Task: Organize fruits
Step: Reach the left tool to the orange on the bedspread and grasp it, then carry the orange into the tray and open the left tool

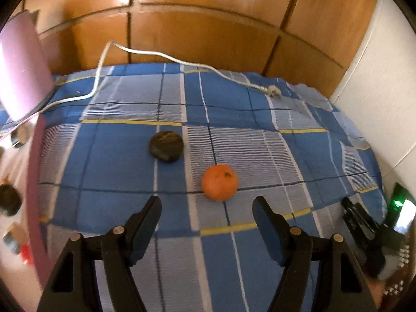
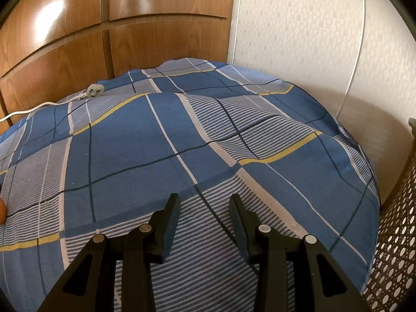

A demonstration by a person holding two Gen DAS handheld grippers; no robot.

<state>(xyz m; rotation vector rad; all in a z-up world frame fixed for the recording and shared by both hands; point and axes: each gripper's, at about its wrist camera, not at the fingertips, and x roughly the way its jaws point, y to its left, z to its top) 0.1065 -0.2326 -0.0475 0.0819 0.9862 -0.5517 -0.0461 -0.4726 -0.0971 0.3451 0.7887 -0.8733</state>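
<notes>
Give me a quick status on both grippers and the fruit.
Left gripper open, empty, just short of the orange. Right gripper open, empty over the checked cloth. Dark fruit beyond. Nothing in the way.

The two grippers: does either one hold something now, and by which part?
Nothing is held. The left gripper is open above the checked cloth, just short of the orange. The right gripper is open too, with only cloth beneath.

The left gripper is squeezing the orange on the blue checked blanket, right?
Not quite. The left gripper is open and holds nothing; the orange lies on the blue checked blanket just ahead of its fingertips, untouched. The left wrist view shows it.
</notes>
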